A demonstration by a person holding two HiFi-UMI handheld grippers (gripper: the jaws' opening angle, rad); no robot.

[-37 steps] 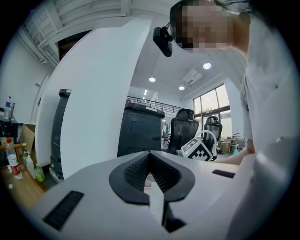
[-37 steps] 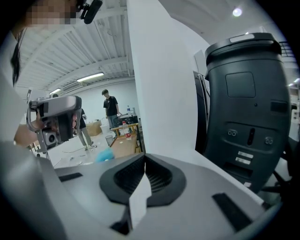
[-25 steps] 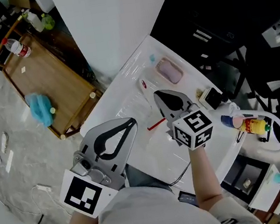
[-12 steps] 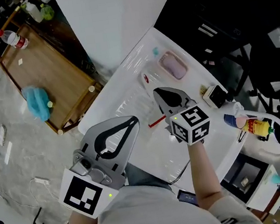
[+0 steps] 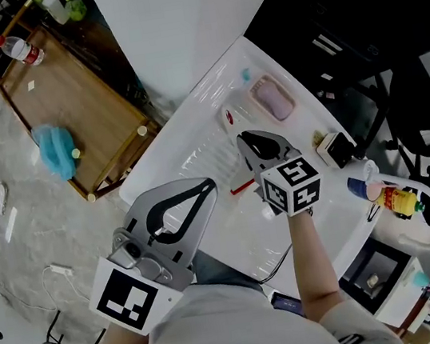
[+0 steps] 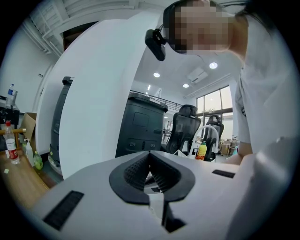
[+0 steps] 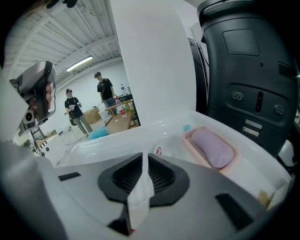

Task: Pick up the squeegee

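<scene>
The squeegee lies on the white table (image 5: 194, 142), and only its thin red handle (image 5: 242, 187) sticks out to the left from under my right gripper (image 5: 243, 137). That gripper hovers low over it, pointing down at the table. In the right gripper view its jaws (image 7: 145, 157) are opening, a narrow gap apart; a white strip with a touch of red shows in the slit and the pads press on nothing. My left gripper (image 5: 211, 182) hangs shut and empty off the table's near-left edge, with its pads (image 6: 150, 157) together.
A pink sponge in a pink tray (image 5: 274, 97) lies just beyond the right gripper, with a small red-and-white item (image 5: 228, 116) and a teal bit (image 5: 246, 75) nearby. A black box (image 5: 337, 149) and a yellow bottle (image 5: 397, 199) stand to the right. A wooden table (image 5: 66, 101) is on the left.
My right gripper has sunk toward the table over the squeegee, and its jaws have parted slightly. The left gripper has stayed where it was.
</scene>
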